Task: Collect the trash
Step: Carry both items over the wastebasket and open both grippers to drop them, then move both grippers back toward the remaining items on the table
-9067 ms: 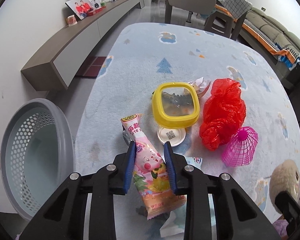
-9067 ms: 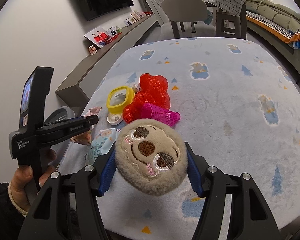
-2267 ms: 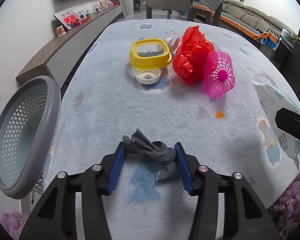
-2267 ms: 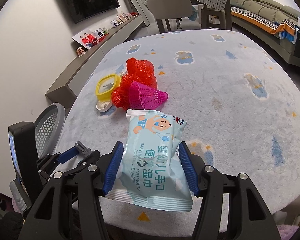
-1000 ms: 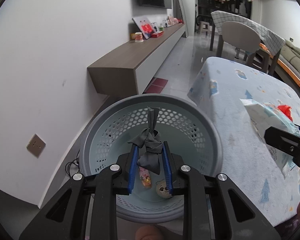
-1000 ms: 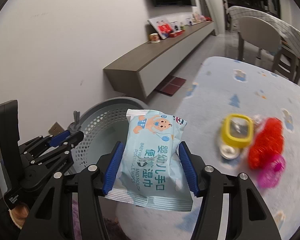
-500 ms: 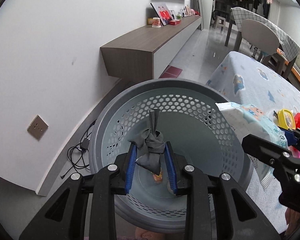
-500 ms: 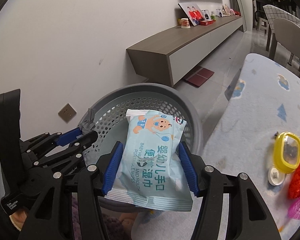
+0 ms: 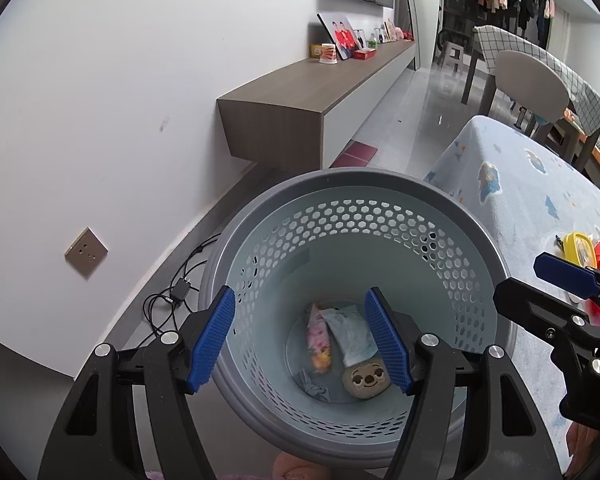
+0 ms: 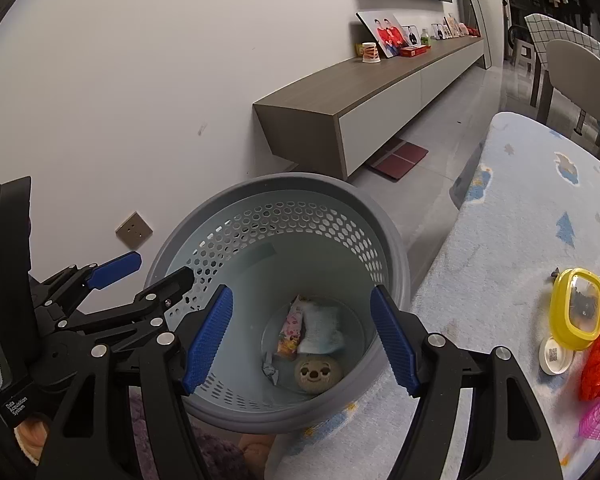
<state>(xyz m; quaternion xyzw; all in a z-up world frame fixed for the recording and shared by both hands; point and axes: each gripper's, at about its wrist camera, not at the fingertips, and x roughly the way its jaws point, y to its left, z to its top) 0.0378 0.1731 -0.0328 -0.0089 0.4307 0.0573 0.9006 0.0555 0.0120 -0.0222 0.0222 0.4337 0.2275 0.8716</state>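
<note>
Trash lies in the basket (image 9: 380,184) beneath the left claw (image 9: 300,338) and right claw (image 10: 300,338), both wide apart, empty.

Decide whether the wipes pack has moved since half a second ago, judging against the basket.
Yes. The wipes pack has dropped from the right tool, now open above the basket, to the basket's bottom, beside the snack packet.

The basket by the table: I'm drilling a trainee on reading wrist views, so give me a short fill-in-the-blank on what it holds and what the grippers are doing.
1. The plush sloth face lies at the ___ of the grey basket.
2. The left gripper and right gripper are both ___.
3. The wipes pack lies beside the pink ___ packet.
4. The yellow lid sits on the ___.

Missing words: bottom; open; snack; table
</note>
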